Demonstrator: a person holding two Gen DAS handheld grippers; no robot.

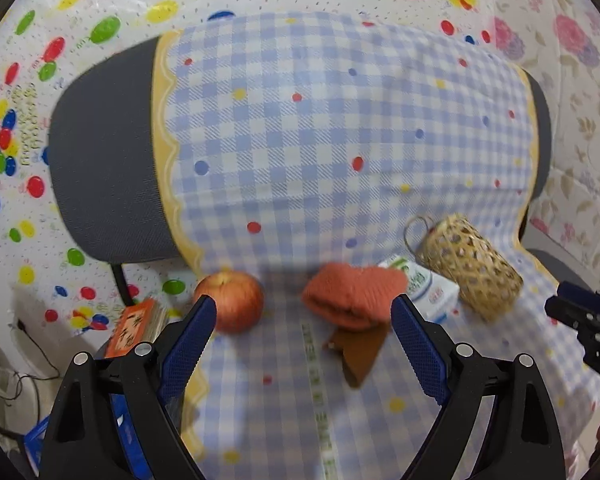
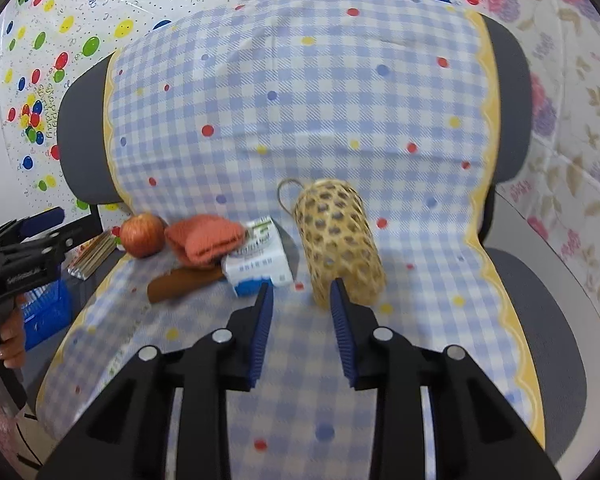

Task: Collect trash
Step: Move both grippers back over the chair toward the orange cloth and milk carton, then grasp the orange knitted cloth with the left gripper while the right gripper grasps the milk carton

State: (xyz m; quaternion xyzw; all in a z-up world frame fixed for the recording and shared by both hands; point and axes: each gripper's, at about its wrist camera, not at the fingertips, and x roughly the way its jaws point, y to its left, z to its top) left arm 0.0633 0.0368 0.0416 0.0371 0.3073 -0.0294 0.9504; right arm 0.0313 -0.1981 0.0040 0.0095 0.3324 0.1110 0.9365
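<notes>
Two hand-held grippers hover over a chair draped in a blue checked cloth, neither touching anything.

From the left wrist view, going left to right: an apple sits at about 10 o'clock from the left hand-held gripper, just beyond its left fingertip. An orange knitted cloth lies at 12 o'clock, resting on a brown flat piece that pokes out beneath it toward the camera. Behind the cloth's right edge is a white carton, and at 2 o'clock a woven basket lies on its side, touching or nearly touching the carton. The left hand-held gripper's jaws are spread wide, with nothing between them. At the far right edge, the right hand-held gripper's tip shows.

From the right wrist view, the same row runs apple, orange cloth, brown piece, carton, basket. The right hand-held gripper points at the gap between carton and basket: its left fingertip is just in front of the carton's blue lower edge, its right fingertip overlaps the basket's near end. Its jaws are parted narrowly and hold nothing. At 9 o'clock a hand grips the left tool's handle, above a blue crate beside the chair.
</notes>
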